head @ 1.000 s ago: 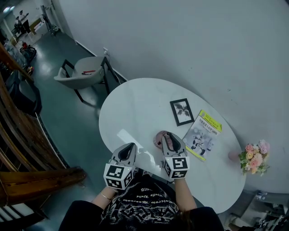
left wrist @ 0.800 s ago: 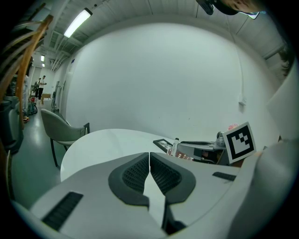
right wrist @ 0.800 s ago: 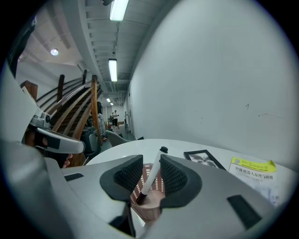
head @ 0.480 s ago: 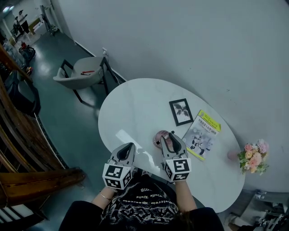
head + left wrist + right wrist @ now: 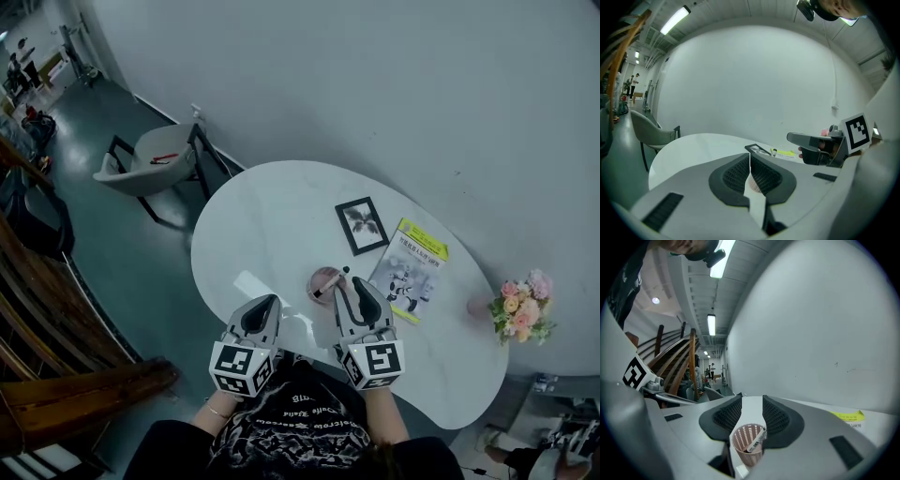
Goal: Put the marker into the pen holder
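Marker (image 5: 756, 440): leans inside the pink pen holder (image 5: 745, 452) on the tabletop (image 5: 272, 225).
Your right tool (image 5: 354, 284): jaws wide apart, empty, just beside the holder.
Your left tool (image 5: 265, 302): jaws together, gripping nothing.

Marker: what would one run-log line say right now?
marker: in pen holder | right gripper: open, empty | left gripper: shut, empty

marker (image 5: 333, 281) tilted in pen holder (image 5: 313, 282) | right claw (image 5: 353, 287) just beside
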Tool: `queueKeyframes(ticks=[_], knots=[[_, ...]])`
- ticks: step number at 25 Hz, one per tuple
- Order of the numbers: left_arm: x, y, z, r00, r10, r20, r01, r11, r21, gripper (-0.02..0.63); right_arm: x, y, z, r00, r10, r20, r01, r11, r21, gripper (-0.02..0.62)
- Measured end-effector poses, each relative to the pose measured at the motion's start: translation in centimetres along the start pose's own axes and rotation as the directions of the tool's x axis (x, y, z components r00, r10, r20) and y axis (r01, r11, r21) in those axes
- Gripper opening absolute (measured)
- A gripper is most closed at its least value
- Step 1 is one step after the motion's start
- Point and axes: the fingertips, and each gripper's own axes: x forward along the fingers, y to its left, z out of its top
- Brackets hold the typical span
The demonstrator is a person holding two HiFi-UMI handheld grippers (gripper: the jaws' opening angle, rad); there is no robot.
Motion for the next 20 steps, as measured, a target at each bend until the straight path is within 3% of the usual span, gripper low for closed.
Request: queueKeyframes(ticks=[8, 20], knots=[[0.7, -2.4, 1.5, 0.997, -0.068, 0.03, 0.066, 0.996, 0.058, 0.026, -2.6, -1.4, -0.4, 0.996, -0.086, 0.016, 0.085, 0.996, 0.025, 0.159], [1.0, -3.9, 2.7, 0.993, -0.103, 0.059, 0.098, 0.992, 0.085, 0.026, -6.1, -2.4, -1.9, 0.986, -0.168, -0.003, 0.168, 0.984, 0.064, 0.158]])
